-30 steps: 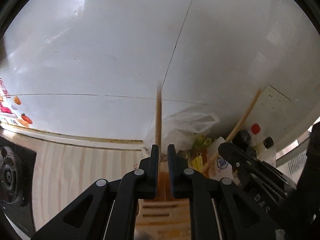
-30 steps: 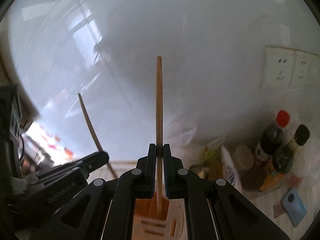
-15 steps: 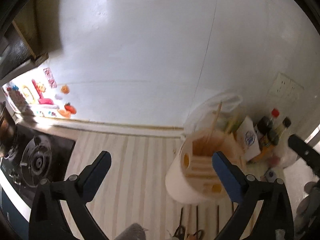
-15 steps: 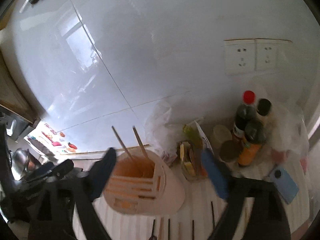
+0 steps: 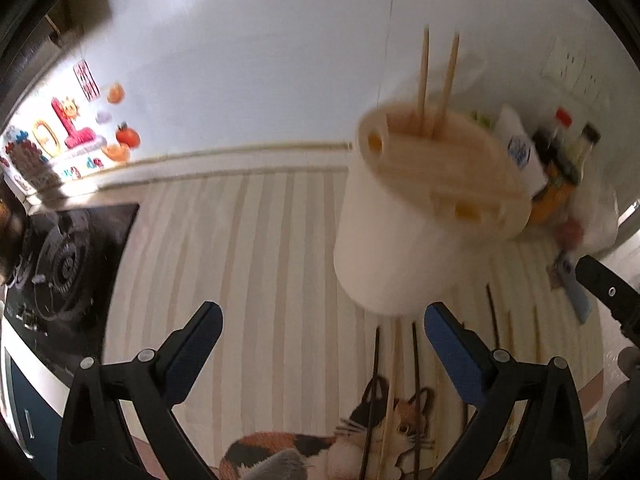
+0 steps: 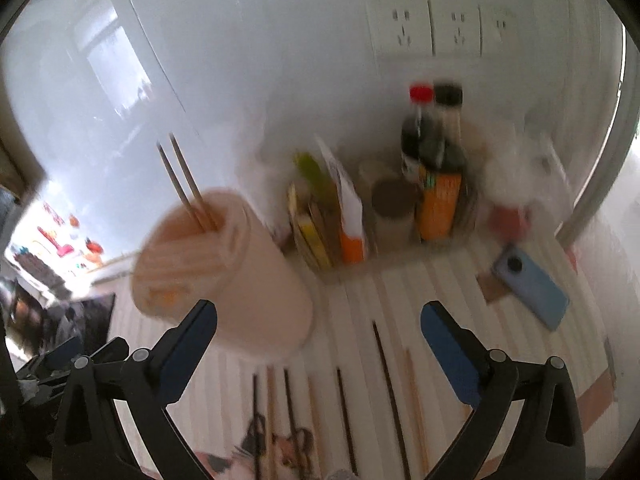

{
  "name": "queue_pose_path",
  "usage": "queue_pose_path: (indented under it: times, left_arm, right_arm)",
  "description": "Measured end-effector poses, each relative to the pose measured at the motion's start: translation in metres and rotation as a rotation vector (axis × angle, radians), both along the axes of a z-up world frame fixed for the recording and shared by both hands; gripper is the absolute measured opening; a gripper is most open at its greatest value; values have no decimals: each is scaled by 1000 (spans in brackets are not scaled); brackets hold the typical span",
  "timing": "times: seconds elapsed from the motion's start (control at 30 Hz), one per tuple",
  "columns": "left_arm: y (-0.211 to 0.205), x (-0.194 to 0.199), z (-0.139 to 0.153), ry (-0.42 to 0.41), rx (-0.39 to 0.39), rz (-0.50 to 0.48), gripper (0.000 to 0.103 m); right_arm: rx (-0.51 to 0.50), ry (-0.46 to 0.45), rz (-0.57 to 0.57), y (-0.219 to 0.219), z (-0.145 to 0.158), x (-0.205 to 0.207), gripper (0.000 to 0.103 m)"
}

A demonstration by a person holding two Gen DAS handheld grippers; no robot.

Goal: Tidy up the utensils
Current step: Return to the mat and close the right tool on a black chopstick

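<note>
Wooden chopsticks (image 5: 436,84) stand as a pair in the back slot of the cream holder (image 5: 420,216), which sits on the striped mat (image 5: 256,264) at the right of centre in the left wrist view and at the left of centre in the right wrist view. Those two count as sorted.

More chopsticks lie loose on the mat (image 6: 384,384) in the lower middle of both frames, dark ones and pale ones, roughly side by side and running toward the camera just in front of the holder. The blur makes the count unsure; perhaps six or seven. They are the bulk of what is left, so the job looks early, with far more sticks on the mat than in the holder.

The left gripper (image 5: 324,356) has its jaws wide apart with nothing between them; it hangs over the mat, with the holder's base above its right finger in the frame. The right gripper (image 6: 320,344) is likewise spread and empty, its jaws opening the last bit, with loose sticks lying in the gap below it and the holder behind its left finger.

Bottles (image 6: 432,160), packets and a blue phone (image 6: 532,292) stand toward the right rear, well apart from the sticks. A stove (image 5: 60,264) shows at the lower left of the left wrist view
</note>
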State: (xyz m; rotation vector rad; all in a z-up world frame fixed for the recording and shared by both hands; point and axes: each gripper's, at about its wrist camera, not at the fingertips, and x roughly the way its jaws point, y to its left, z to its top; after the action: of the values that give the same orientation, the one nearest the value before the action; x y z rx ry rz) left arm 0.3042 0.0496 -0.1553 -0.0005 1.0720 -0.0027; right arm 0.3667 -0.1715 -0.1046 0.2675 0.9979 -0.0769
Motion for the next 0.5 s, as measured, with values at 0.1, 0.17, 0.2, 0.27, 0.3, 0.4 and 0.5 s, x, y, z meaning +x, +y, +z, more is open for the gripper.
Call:
queue_pose_path:
  times: [0.1,0.17,0.2,0.27,0.3,0.4,0.5]
  left_arm:
    - [-8,-1,-21,41,25,-8,103]
    - [-12,-2,-33,67,35,-12,102]
    - [-15,-1,-40,85,40,-17,102]
    - [-19,-3,-51,109,48,-25,102]
    - [-21,-4,-57,122,54,-30,102]
    - [-26,-6,-73,157,59,-46,102]
    - [-31,-6,-91,206,67,-64,100]
  right_arm:
    - [-21,56,4,2,-25,-6,103]
    - [-27,98,7,2,-40,-8,103]
    - [-31,111,8,2,-46,-9,103]
    - [-34,150,6,0,-61,-12,103]
    - [-34,164,6,-1,-66,-13,103]
    - [-45,215,17,0,-84,-17,101]
    - [-43,263,23,-2,-102,-22,96]
